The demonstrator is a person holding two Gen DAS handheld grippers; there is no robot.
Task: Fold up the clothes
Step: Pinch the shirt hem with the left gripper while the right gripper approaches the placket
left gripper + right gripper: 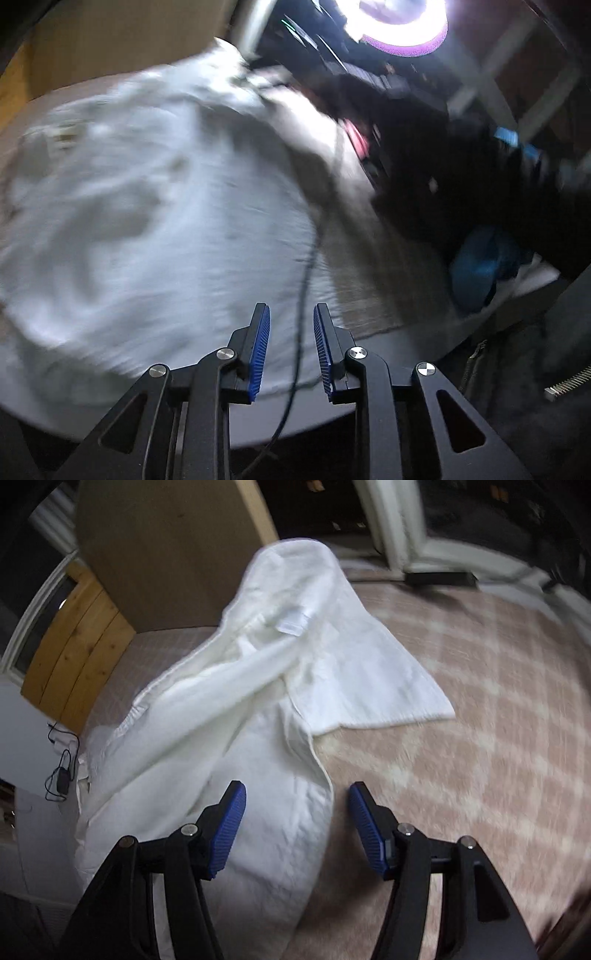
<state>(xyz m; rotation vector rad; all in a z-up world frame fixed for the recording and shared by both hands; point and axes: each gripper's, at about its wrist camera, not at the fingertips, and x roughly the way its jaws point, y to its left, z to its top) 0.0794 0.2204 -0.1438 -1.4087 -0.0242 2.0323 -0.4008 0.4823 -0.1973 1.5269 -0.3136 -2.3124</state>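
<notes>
A white garment (258, 701) lies rumpled on a pink patterned bed cover (480, 701), with one part folded over and a white label (291, 622) showing. My right gripper (297, 794) is open and empty, just above the garment's near edge. In the left wrist view the same white garment (147, 203) fills the left, blurred by motion. My left gripper (291, 314) is open with a narrow gap and holds nothing; a thin dark cable (306, 277) runs between its fingers.
A cardboard box (166, 554) and a wooden board (74, 646) stand behind the bed at the left. A charger with cable (61, 779) lies at the left edge. The other gripper's dark body (424, 147) and a blue cloth (480, 266) are at right. A bright ring lamp (399, 22) shines above.
</notes>
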